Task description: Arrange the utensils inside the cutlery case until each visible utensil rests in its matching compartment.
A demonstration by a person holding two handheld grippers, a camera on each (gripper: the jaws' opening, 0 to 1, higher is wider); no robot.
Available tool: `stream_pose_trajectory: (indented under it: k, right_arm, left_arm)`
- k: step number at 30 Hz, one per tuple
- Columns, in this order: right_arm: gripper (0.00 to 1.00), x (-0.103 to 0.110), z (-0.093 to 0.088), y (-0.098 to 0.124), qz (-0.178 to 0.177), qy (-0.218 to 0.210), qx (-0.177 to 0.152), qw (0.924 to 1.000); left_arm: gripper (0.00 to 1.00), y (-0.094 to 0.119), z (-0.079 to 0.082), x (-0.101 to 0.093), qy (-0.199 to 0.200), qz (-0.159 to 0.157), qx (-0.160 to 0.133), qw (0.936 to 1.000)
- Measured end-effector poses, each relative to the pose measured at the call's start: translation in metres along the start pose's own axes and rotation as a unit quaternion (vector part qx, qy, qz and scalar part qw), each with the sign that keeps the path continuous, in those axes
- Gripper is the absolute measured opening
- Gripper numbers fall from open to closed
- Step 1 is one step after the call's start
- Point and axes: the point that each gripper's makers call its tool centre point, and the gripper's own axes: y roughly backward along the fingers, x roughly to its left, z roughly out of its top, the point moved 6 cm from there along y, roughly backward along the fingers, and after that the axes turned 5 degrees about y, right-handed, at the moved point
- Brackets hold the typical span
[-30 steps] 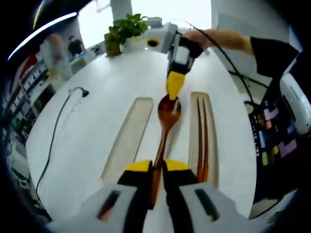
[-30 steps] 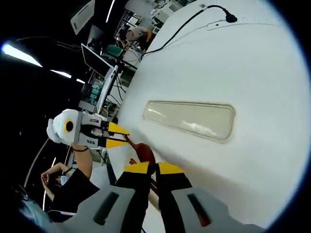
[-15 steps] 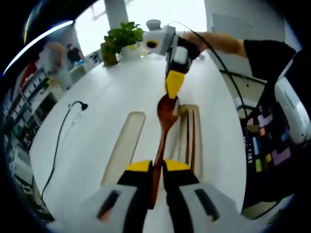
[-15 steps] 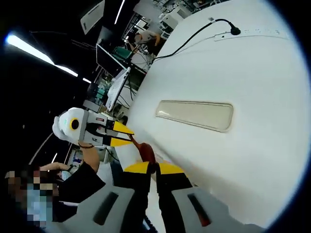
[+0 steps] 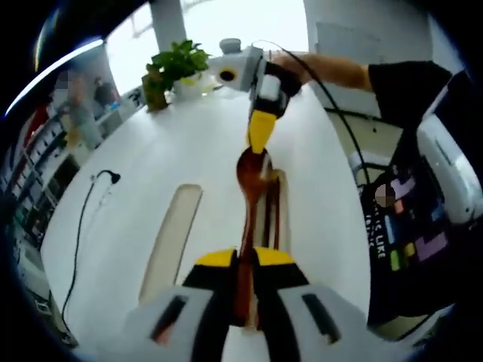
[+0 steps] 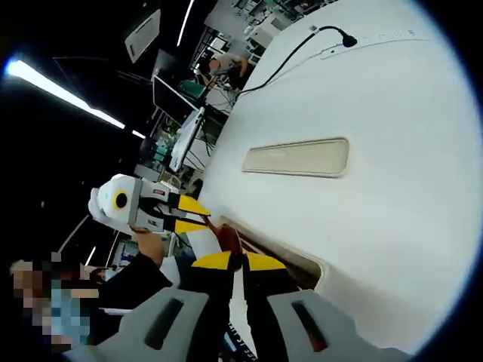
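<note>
A dark wooden spoon [image 5: 251,177] hangs above the white table, held at both ends. My left gripper [image 5: 245,260] is shut on its handle. My right gripper [image 5: 259,145] comes in from the far side and is shut on the tip of the bowl. Just below and right of the spoon, a pair of brown chopsticks [image 5: 273,215] lies in a long compartment. An empty compartment [image 5: 170,240] lies to the left. In the right gripper view, my right gripper [image 6: 240,262] pinches the spoon bowl [image 6: 229,238], with my left gripper [image 6: 199,215] beyond it and the empty compartment [image 6: 296,157] above.
A black cable with a plug [image 5: 84,219] runs over the table's left side. A potted plant [image 5: 167,69] stands at the far edge. A person's forearm [image 5: 339,69] reaches in from the right. Shelves and screens lie beyond the table edge [image 6: 198,192].
Both grippers have kept hold of the spoon and carried it up and to the right. It now hangs over the chopsticks' compartment. Both views have shifted with the hands.
</note>
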Motion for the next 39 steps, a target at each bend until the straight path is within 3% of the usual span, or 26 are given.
stream_pose_trajectory:
  k: [11, 25, 30, 39]
  right_arm:
    - [0.03, -0.012, -0.015, 0.001, -0.006, -0.013, -0.006, 0.9999]
    - [0.03, -0.028, -0.032, -0.014, -0.024, -0.008, 0.007, 0.9997]
    - [0.03, -0.038, -0.027, -0.014, -0.053, 0.021, 0.026, 0.9981]
    - [0.03, -0.047, -0.017, -0.013, -0.053, 0.046, 0.029, 0.9971]
  left_arm:
    - [0.08, -0.020, -0.005, -0.008, 0.002, -0.021, 0.005, 0.9998]
    - [0.08, -0.047, -0.026, -0.009, 0.019, -0.039, 0.030, 0.9986]
    - [0.08, -0.048, -0.027, -0.011, 0.024, -0.037, 0.029, 0.9986]
    - [0.08, -0.052, -0.033, -0.014, 0.025, -0.037, 0.037, 0.9983]
